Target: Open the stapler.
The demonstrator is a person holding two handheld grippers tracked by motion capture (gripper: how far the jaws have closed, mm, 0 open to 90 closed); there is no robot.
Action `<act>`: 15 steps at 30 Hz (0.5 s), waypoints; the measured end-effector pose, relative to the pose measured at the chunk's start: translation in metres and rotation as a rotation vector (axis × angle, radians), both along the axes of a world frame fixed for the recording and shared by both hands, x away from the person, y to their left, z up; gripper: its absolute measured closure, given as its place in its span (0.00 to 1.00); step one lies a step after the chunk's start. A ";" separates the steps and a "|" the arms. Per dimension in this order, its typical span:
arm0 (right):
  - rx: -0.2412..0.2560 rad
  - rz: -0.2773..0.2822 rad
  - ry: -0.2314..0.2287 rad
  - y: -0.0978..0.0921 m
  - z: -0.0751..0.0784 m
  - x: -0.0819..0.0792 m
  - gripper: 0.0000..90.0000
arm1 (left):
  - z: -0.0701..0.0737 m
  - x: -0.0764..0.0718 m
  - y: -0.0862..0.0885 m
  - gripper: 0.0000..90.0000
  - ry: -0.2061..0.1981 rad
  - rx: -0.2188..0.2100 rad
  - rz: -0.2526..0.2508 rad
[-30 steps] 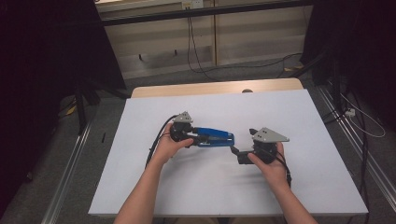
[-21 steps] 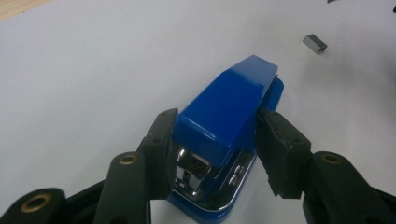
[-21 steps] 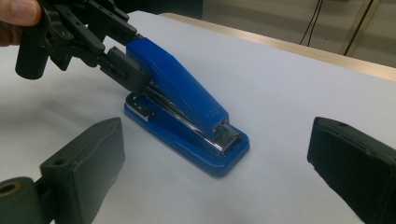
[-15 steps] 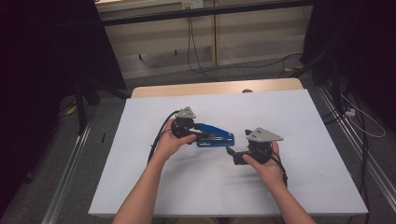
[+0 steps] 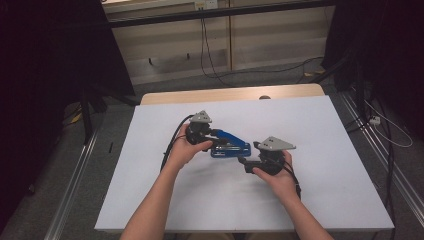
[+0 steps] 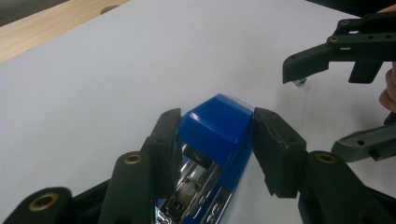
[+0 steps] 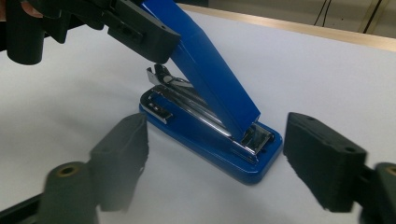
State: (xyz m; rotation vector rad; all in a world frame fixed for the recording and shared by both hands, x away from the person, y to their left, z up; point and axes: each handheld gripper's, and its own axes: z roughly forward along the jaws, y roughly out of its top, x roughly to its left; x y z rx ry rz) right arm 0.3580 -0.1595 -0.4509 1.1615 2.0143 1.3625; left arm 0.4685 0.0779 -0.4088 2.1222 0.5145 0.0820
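Right gripper view: a blue stapler (image 7: 210, 121) rests on its base on the white table (image 7: 327, 70), its top cover swung up at a steep angle so that the chrome staple channel lies exposed. The left gripper (image 7: 140, 35) is clamped on the raised front end of the cover; in the left gripper view its two jaws press the sides of the blue nose (image 6: 217, 128). The right gripper (image 7: 215, 163) stands wide apart and grasps nothing, its jaws flanking the hinge end of the base without touching it. In the high view the stapler (image 5: 231, 145) lies near the middle of the table, well clear of every edge, between the two hands. The step in hand appears to be opening the stapler. The next move probably calls for the right gripper to close on the base and steady it while the cover is swung further.
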 end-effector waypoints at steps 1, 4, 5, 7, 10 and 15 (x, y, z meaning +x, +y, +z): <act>0.003 -0.001 0.001 0.000 0.000 0.000 0.34 | 0.000 0.000 0.000 0.60 0.001 -0.003 0.002; 0.021 0.003 0.004 -0.001 0.000 0.002 0.47 | 0.001 0.000 -0.001 0.60 0.010 -0.001 0.011; 0.022 0.006 0.007 0.000 0.000 0.002 0.50 | 0.001 0.001 -0.001 0.60 0.013 0.000 0.012; 0.022 0.012 0.012 0.002 0.001 0.003 0.61 | 0.002 0.001 -0.002 0.60 0.025 -0.002 0.022; 0.020 0.021 0.012 0.004 0.001 0.005 0.78 | 0.003 0.001 -0.003 0.60 0.021 0.003 0.026; 0.022 0.025 0.034 0.010 0.000 0.010 1.00 | 0.003 0.000 -0.003 0.60 0.026 0.005 0.028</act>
